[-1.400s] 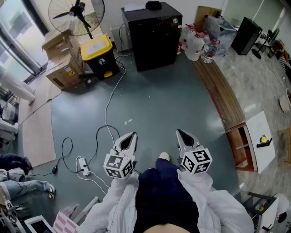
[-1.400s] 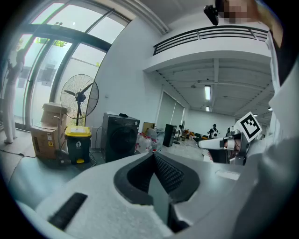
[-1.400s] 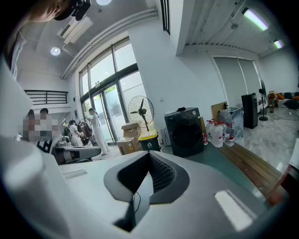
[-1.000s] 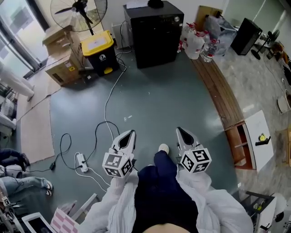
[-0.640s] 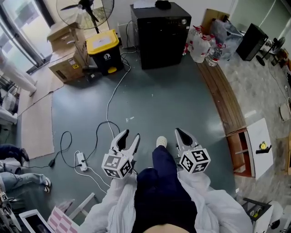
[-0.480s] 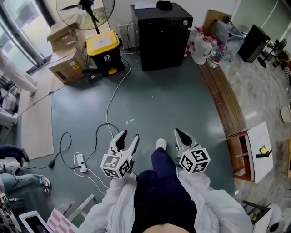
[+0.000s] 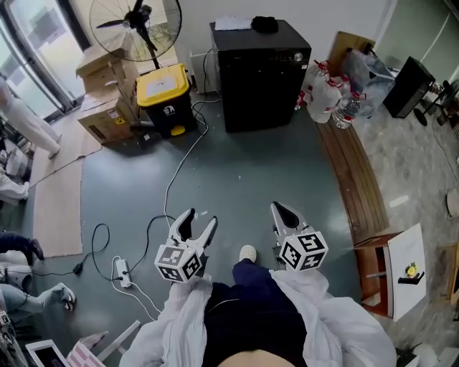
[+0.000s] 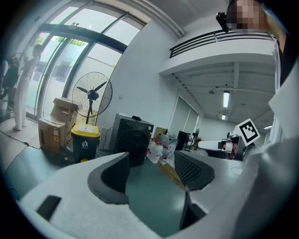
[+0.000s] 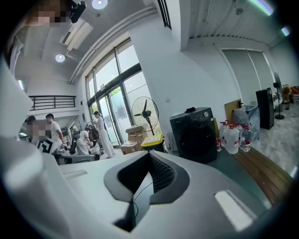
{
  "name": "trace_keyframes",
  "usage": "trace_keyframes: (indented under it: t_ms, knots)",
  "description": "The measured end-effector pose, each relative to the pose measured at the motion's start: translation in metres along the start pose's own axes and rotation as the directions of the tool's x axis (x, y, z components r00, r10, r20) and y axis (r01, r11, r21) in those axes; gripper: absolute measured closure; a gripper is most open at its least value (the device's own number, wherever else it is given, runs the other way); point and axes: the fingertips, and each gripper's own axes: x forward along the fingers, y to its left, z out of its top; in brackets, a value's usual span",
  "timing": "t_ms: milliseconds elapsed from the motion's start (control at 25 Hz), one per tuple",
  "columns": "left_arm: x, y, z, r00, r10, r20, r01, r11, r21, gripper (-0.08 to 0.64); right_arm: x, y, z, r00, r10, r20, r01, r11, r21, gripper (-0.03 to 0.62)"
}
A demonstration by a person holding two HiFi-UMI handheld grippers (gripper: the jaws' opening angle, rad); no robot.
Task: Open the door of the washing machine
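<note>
The black washing machine (image 7: 262, 72) stands against the far wall with its round front door closed; it also shows in the left gripper view (image 8: 133, 144) and the right gripper view (image 9: 196, 135). Both grippers hang over the grey floor, well short of the machine. My left gripper (image 7: 197, 223) has its jaws opening wide, with nothing between them (image 8: 152, 170). My right gripper (image 7: 282, 213) points the same way, its jaws together and empty (image 9: 149, 156).
A yellow-lidded bin (image 7: 163, 97), cardboard boxes (image 7: 104, 86) and a standing fan (image 7: 136, 21) sit left of the machine. Water bottles and bags (image 7: 326, 93) stand to its right beside a wooden strip (image 7: 351, 172). A white cable (image 7: 176, 172) and power strip (image 7: 120, 271) lie on the floor.
The left gripper's jaws have gone from shut to wide open. The person has stepped forward, carrying both grippers nearer the washing machine.
</note>
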Motion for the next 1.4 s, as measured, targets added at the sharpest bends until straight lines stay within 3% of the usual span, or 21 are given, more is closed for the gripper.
trace_keyframes:
  t_ms: [360,920,1400]
  knots:
    - [0.074,0.011,0.024,0.999,0.029,0.018,-0.029,0.999,0.023,0.268,0.052,-0.055,0.030,0.999,0.029,-0.015,-0.029,1.000,-0.007,0.584]
    - [0.147,0.032,0.026,0.999,-0.017,-0.045,0.019,0.999,0.035,0.268,0.099,-0.095,0.020,0.997,-0.010,-0.076,0.014,0.999,0.052,0.583]
    - [0.266,0.096,0.085,0.997,-0.065,-0.035,0.065,0.998,0.023,0.268,0.209,-0.152,0.089,0.998,-0.039,-0.048,0.042,0.998,0.047,0.584]
